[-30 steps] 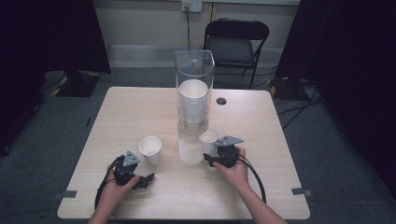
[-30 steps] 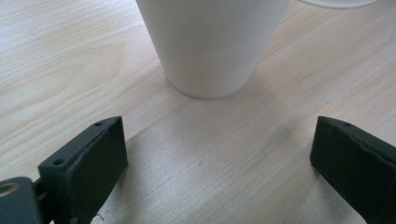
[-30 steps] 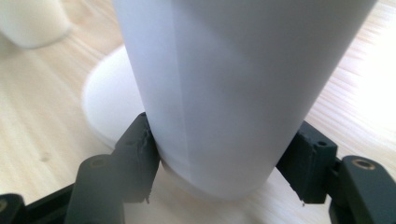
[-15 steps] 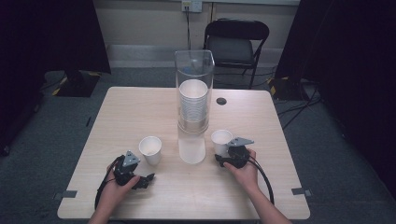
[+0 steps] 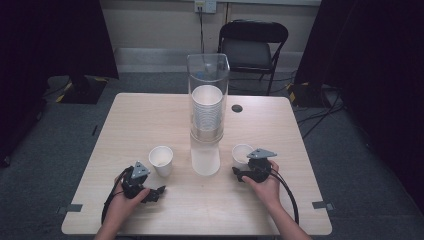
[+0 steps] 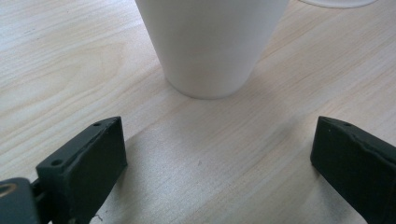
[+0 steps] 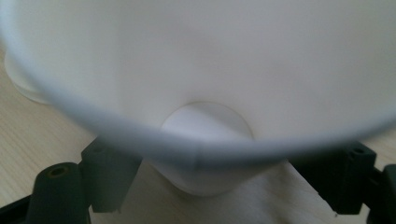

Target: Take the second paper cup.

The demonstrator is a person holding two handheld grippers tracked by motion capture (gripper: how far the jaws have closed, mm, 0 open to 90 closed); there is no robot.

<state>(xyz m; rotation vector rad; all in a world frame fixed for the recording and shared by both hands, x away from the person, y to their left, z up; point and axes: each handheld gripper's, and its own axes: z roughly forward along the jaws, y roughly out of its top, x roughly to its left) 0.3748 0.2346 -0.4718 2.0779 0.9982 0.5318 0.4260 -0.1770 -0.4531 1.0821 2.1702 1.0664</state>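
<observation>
Paper cup (image 5: 242, 154) between right claw (image 5: 243, 169) jaws, carried rightward from dispenser (image 5: 207, 112), left claw (image 5: 156, 192) wide, unmoved

You had two white paper cups, one left (image 5: 161, 159) and one right (image 5: 242, 154), on a pale wood-grain table (image 5: 150, 120); both grippers, left (image 5: 150, 192) and right (image 5: 240, 172), were black with grey plates.

On the table (image 5: 150, 115) the clear tube (image 5: 208, 95) with its stack of cups (image 5: 207, 112) stands in the middle before you. One paper cup (image 5: 161, 160) stands to its left, just ahead of your left gripper (image 5: 156, 192); another cup (image 5: 242, 155) sits right, between your right gripper (image 5: 237, 172) jaws
</observation>
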